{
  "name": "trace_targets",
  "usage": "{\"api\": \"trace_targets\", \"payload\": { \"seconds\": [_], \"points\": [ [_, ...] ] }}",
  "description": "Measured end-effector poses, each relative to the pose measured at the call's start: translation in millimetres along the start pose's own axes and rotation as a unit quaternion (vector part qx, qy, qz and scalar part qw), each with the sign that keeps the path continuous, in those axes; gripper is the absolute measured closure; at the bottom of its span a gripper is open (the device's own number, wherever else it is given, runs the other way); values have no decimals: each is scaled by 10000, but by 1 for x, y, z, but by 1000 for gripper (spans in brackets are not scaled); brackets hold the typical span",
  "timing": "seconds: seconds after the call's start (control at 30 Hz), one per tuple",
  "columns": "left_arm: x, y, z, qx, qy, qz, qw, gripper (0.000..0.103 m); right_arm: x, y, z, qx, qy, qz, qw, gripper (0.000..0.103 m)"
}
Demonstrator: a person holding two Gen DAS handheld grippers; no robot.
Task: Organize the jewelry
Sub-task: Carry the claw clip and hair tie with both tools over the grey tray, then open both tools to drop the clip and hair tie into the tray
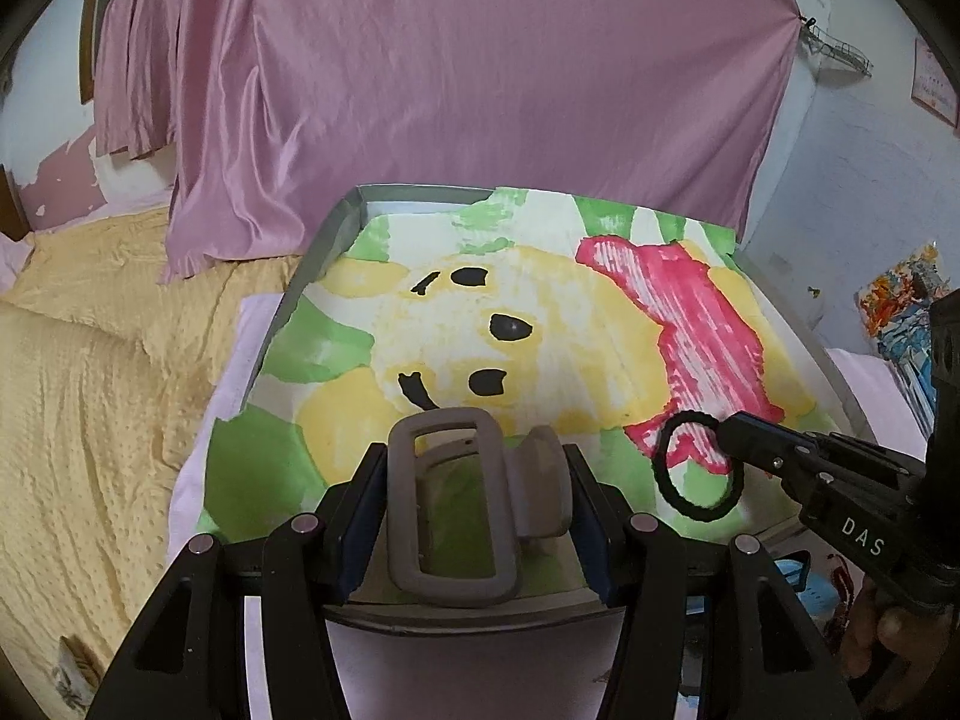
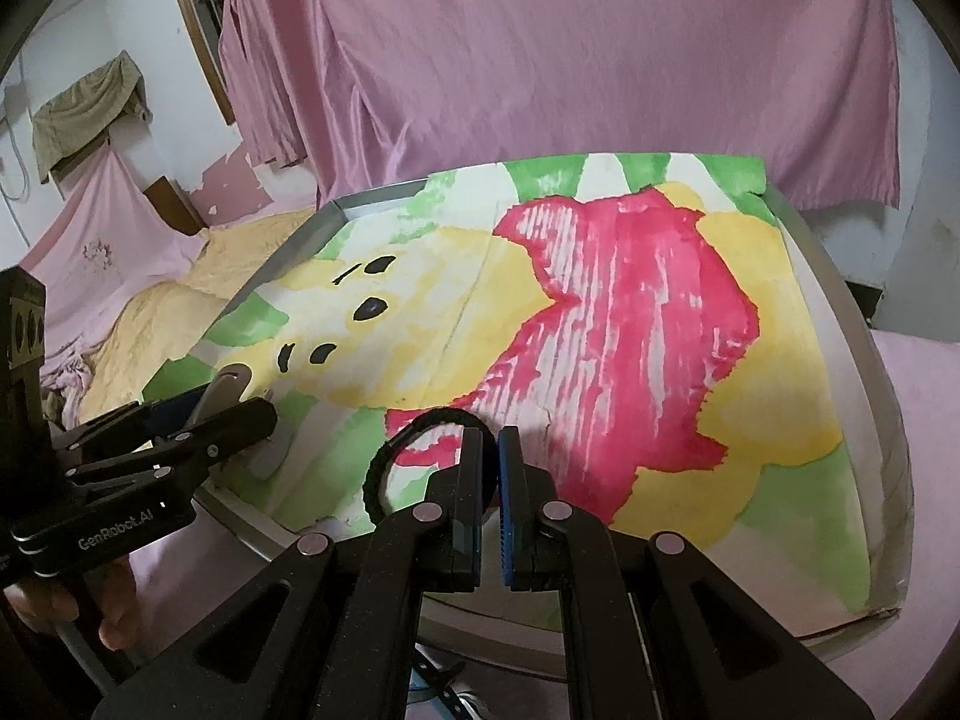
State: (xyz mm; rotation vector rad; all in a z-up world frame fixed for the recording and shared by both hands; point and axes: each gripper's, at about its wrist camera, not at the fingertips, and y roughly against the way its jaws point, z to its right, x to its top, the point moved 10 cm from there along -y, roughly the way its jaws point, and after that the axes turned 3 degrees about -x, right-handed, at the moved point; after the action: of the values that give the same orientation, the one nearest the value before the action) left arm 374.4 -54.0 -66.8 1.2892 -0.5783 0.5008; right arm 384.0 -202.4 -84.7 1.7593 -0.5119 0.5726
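My left gripper [image 1: 474, 468] is shut on a grey-brown hair claw clip [image 1: 450, 504], held just above the near edge of the tray [image 1: 324, 252]. The tray is lined with a painted paper sheet [image 1: 540, 324] showing a yellow bear and a red shape. My right gripper [image 2: 491, 438] is shut on a black hair tie [image 2: 390, 456], which hangs as a loop to its left over the sheet. The right gripper [image 1: 729, 435] and the tie [image 1: 690, 480] also show in the left wrist view, to the right of the clip. The left gripper [image 2: 240, 405] with the clip [image 2: 225, 387] shows at the left of the right wrist view.
A pink curtain [image 1: 450, 78] hangs behind the tray. A bed with a yellow blanket [image 1: 90, 360] lies to the left. A pink cloth [image 2: 924, 396] covers the surface around the tray. Colourful items [image 1: 900, 306] stand at the far right.
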Motion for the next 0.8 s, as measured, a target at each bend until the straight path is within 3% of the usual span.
{"api": "trace_targets", "payload": {
  "seconds": [0.1, 0.17, 0.23, 0.33, 0.4, 0.47, 0.57, 0.67, 0.8],
  "points": [
    [1, 3, -1, 55, -17, 47, 10000, 37, 0, 3, 6, -91, -74, 7, 9999, 95],
    [3, 9, -2, 92, 18, 175, 9998, 27, 1, 9, 8, -137, -97, 77, 9998, 78],
    [3, 14, -2, 67, 78, 240, 9997, 26, 2, 19, 11, -230, -114, 217, 9994, 67],
    [0, 23, 0, 76, 122, 320, 9994, 25, 3, 38, 15, -280, -128, 489, 9983, 64],
    [-2, 32, 2, 63, 117, 473, 9988, 25, 3, 51, 16, -230, -174, 708, 9971, 52],
    [-2, 44, 5, 8, 137, 705, 9974, 16, 3, 69, 18, -281, -160, 985, 9946, 39],
    [-3, 68, 9, -50, 164, 1159, 9931, 5, 1, 93, 20, -380, -143, 1355, 9899, 32],
    [-5, 87, 13, -47, 127, 1507, 9885, 3, -2, 114, 23, -458, -172, 1665, 9848, 19],
    [-9, 109, 17, -21, 94, 1882, 9821, 1, -11, 137, 24, -505, -136, 2005, 9783, 12]
  ]
}}
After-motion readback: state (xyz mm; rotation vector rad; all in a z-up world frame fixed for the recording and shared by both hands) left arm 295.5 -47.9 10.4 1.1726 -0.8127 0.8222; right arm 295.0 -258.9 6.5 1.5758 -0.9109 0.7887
